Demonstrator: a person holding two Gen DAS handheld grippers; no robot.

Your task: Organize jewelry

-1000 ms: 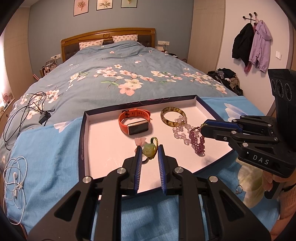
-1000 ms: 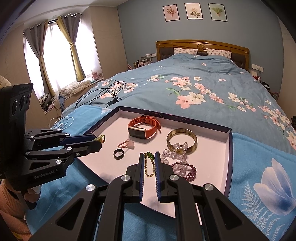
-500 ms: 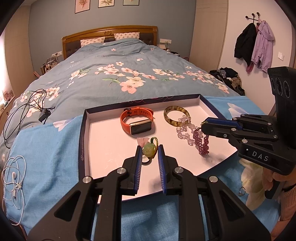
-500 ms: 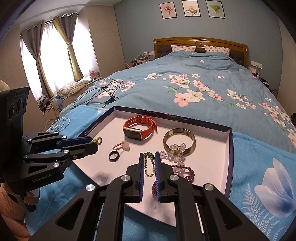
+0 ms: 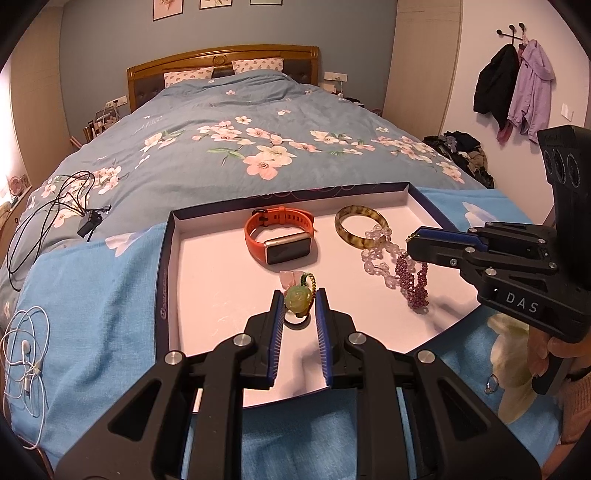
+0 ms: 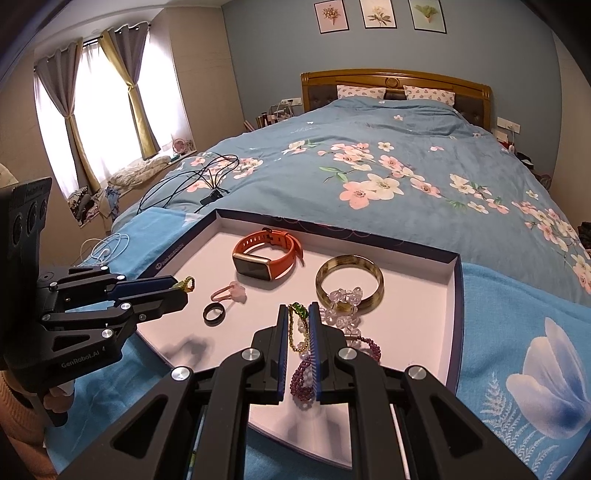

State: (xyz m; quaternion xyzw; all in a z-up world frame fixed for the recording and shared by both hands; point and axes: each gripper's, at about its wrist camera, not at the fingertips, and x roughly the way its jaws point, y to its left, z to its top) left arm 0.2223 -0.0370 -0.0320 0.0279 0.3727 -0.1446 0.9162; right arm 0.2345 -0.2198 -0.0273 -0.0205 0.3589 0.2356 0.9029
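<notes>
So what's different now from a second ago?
The right gripper, shut on the purple bead bracelet, has lifted it, so it now dangles above the tray instead of lying on it. The left gripper stays clamped on the green pendant. The orange watch and the bangle haven't moved.

Counted: 1 tray point(image 5: 168, 258); 1 orange watch point(image 5: 280, 240); 1 bangle point(image 5: 360, 225), far right; 2 bead bracelets, clear point(image 5: 376, 254) & purple point(image 5: 415, 284); 1 black ring point(image 6: 214, 314); 1 pink ring point(image 6: 231, 292); 1 green pendant w/ cord point(image 5: 297, 299), near; 2 grippers, left point(image 5: 299, 308) & right point(image 6: 298, 328); 3 wall pics point(image 6: 378, 14).
</notes>
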